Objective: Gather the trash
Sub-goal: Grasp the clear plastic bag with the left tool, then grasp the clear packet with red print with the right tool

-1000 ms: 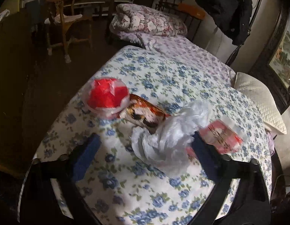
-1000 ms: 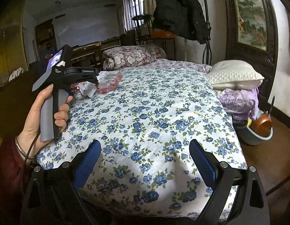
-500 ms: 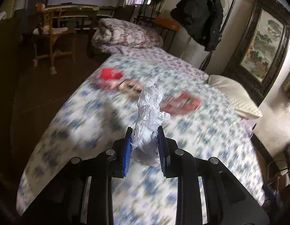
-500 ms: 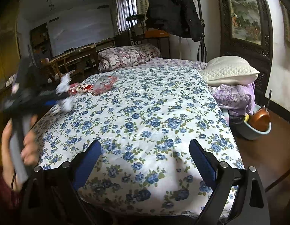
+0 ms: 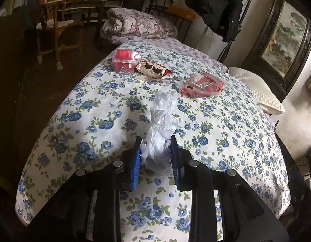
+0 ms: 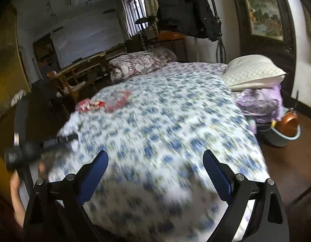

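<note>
Pinching a crinkly white plastic bag (image 5: 162, 129) between blue pads, the left gripper (image 5: 156, 157) grips; the right gripper (image 6: 155, 173) gapes wide.

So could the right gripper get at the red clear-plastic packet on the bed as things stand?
Probably yes: the right gripper is open and empty, and only bare floral bedspread lies between it and the red packet, though it sits far off.

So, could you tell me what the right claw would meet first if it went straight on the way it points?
Probably the flowered bedspread: the open right claw points low across it, with nothing between. Blur leaves depth uncertain.
</note>
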{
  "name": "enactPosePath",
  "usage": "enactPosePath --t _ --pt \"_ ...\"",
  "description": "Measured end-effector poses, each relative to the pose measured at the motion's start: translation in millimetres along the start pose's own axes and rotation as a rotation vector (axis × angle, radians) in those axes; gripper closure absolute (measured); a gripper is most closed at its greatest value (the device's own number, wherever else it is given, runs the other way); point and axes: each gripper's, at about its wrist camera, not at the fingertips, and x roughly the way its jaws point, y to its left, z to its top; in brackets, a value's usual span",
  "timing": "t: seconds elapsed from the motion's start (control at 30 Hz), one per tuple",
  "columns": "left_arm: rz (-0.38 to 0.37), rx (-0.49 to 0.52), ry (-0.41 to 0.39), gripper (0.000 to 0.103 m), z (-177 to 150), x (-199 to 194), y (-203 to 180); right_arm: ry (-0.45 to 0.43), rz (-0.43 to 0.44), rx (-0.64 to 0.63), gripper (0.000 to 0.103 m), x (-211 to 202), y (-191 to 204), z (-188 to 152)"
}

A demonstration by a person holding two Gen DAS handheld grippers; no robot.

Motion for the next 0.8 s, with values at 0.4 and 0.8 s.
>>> enactPosePath --t 0.4,0.8 --pt "-0.025 -0.01 -0.004 0.073 -0.9 -1.2 5.3 0.172 0.145 0.076 0.01 128.9 41.8 69.5" --pt "-0.041 0.005 -0.007 0.072 0.6 0.5 6.0 0.144 0.2 0.101 0.081 157.9 60.5 79.9"
